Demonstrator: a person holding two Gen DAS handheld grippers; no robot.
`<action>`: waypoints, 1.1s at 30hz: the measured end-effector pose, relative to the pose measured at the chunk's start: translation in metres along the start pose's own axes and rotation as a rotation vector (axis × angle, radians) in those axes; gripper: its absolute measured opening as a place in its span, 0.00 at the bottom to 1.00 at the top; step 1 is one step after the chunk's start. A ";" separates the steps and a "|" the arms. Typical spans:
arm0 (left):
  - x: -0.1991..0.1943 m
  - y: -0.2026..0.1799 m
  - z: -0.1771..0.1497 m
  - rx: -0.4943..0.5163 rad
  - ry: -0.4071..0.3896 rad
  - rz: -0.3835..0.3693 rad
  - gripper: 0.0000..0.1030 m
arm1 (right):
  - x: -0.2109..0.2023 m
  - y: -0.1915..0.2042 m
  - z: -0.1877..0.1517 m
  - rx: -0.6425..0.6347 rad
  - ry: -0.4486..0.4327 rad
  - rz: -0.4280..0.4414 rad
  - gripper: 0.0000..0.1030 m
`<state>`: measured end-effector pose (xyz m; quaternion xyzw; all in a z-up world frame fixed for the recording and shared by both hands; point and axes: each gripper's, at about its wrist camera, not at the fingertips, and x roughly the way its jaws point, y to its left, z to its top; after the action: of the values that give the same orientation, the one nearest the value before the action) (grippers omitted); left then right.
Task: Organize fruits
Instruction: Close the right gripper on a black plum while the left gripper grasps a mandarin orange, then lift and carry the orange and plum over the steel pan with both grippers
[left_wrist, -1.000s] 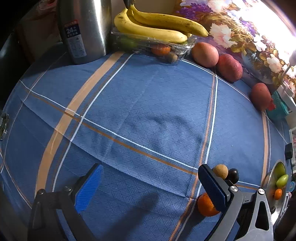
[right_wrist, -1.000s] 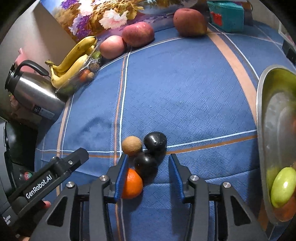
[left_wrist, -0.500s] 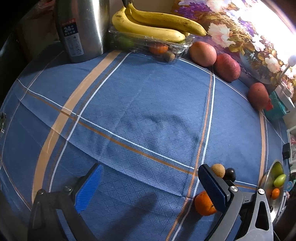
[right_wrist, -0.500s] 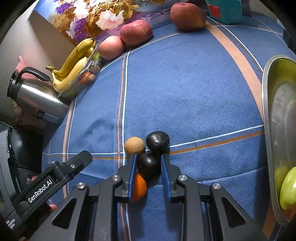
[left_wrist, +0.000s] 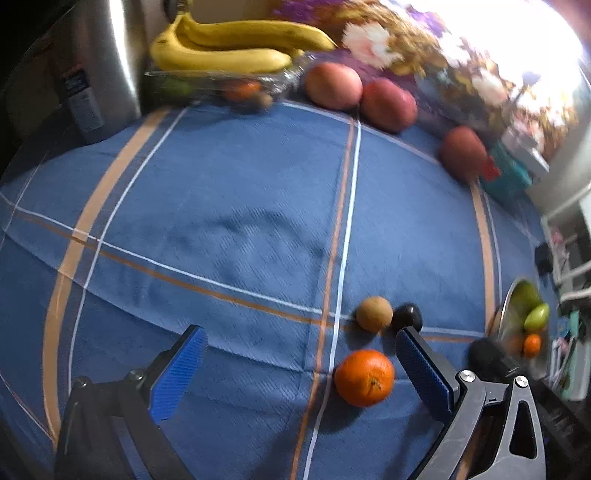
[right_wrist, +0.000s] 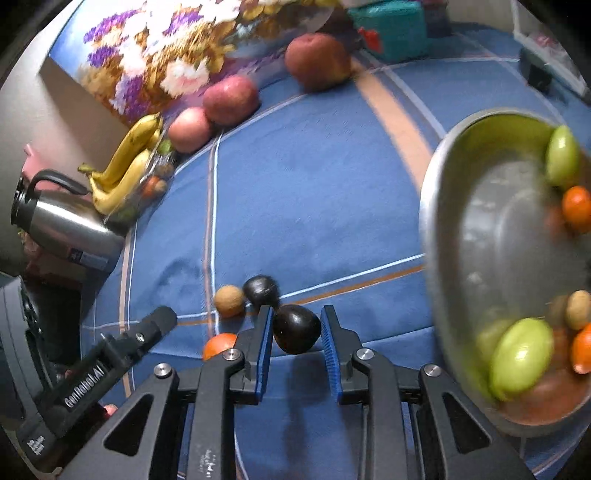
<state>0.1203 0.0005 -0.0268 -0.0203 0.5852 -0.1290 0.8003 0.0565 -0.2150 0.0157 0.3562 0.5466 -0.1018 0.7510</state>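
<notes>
Now that the blue checked tablecloth shows clear beneath the dark fruit, I judge the pick has worked: a second ago that fruit sat on the cloth against the orange, and my right gripper has since clenched on it and lifted it toward the metal bowl on the right. That bowl already holds green and orange fruit, so I reckon the drop comes next.

My left gripper hangs with its blue pads wide apart, grasping nothing, the orange lying just inside its right finger.

Along the far edge stand a steel kettle, bananas on a clear tray, and three reddish fruits, all well away from my path.

Left on the cloth are the orange, a brown round fruit and a second dark fruit touching it. I see nothing between the held fruit and the bowl's near rim.
</notes>
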 end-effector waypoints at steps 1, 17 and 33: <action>0.001 -0.004 -0.002 0.015 0.009 0.011 0.99 | -0.005 -0.002 0.001 0.004 -0.016 -0.008 0.26; 0.016 -0.041 -0.018 0.058 0.137 -0.152 0.40 | -0.032 -0.012 0.009 0.020 -0.094 -0.015 0.26; -0.022 -0.068 -0.007 0.090 0.001 -0.179 0.39 | -0.039 -0.034 0.015 0.075 -0.112 -0.051 0.26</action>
<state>0.0954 -0.0590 0.0036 -0.0365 0.5752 -0.2264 0.7852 0.0343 -0.2582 0.0379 0.3639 0.5083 -0.1610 0.7638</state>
